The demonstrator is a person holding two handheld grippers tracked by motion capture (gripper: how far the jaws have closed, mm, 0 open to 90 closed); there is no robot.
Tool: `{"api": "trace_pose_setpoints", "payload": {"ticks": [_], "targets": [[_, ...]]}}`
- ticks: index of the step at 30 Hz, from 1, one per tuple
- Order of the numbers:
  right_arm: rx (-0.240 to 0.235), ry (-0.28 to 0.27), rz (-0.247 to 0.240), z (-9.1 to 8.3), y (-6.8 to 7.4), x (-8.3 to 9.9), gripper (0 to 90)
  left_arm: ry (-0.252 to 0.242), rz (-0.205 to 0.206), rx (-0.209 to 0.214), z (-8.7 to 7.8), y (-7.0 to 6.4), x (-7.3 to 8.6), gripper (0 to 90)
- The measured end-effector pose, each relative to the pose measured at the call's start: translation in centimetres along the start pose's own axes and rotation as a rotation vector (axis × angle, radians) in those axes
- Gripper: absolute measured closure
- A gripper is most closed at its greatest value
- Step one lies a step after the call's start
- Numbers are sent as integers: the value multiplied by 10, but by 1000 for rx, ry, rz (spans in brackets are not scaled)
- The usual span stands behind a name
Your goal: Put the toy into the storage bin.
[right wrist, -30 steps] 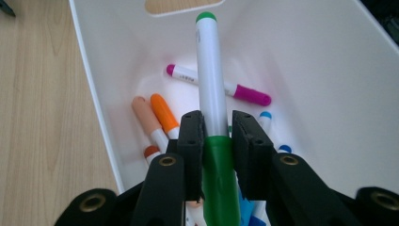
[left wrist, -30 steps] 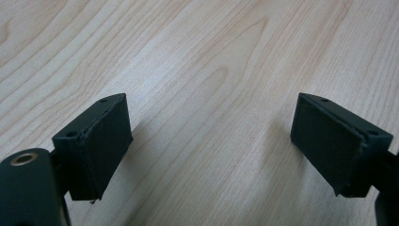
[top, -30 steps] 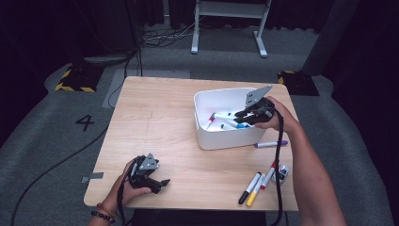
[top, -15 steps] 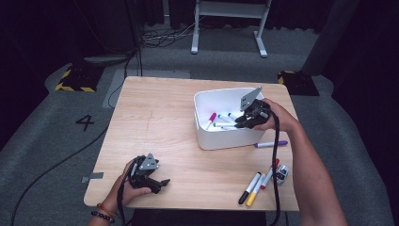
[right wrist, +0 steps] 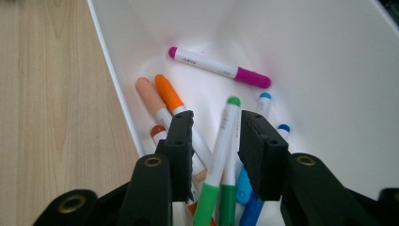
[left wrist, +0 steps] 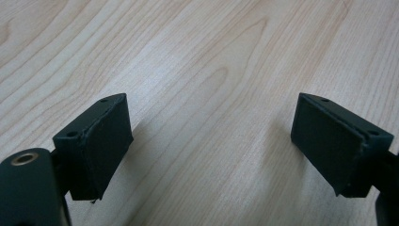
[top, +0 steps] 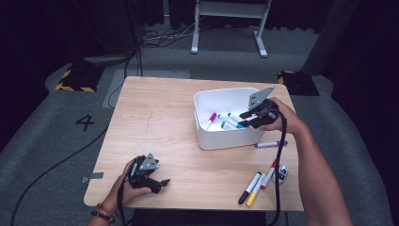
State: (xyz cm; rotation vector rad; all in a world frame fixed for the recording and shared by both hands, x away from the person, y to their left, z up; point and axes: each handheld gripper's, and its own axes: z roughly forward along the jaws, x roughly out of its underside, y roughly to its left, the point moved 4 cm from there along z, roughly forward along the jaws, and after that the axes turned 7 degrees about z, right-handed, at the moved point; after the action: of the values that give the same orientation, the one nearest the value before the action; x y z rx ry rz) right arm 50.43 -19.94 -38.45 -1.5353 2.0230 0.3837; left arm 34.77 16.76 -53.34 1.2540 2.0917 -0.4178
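My right gripper hangs over the right half of a white bin. In the right gripper view its jaws stand apart. A green-capped marker runs between them, blurred, with a gap on its left side. Below it in the bin lie a magenta marker, two orange markers and blue ones. My left gripper rests open on the table's near left corner. The left gripper view has bare wood between its wide jaws.
On the table right of the bin lies a purple marker. Near the front right edge lie a black, a yellow and a red marker, with a small grey object beside them. The right gripper's cable trails down across them.
The right gripper has shifted slightly and dipped lower over the bin. The left hand and its gripper have not moved.
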Motion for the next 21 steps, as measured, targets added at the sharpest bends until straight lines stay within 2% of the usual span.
{"api": "trace_pose_setpoints", "payload": {"ticks": [3, 5, 7, 10, 14, 16, 21], "targets": [[38, -56, -3, -18, 1, 6, 615, 0, -1, 1, 0, 0, 0, 132], [44, -94, 5, -31, 4, 12, 596, 0, -1, 1, 0, 0, 0, 131], [78, -136, 18, -42, 6, 20, 569, -1, -2, 3, 0, 0, 0, 132], [116, -178, 25, -57, 10, 36, 546, 0, -2, 2, 0, 0, 0, 131], [128, -228, 48, -74, 16, 61, 546, 0, -2, 2, 0, 0, 0, 132], [138, -224, 55, -78, 19, 76, 539, 0, -2, 2, 0, 0, 0, 131], [150, -214, 127, -74, 20, 119, 514, 0, -2, 2, 0, 0, 0, 131]]}}
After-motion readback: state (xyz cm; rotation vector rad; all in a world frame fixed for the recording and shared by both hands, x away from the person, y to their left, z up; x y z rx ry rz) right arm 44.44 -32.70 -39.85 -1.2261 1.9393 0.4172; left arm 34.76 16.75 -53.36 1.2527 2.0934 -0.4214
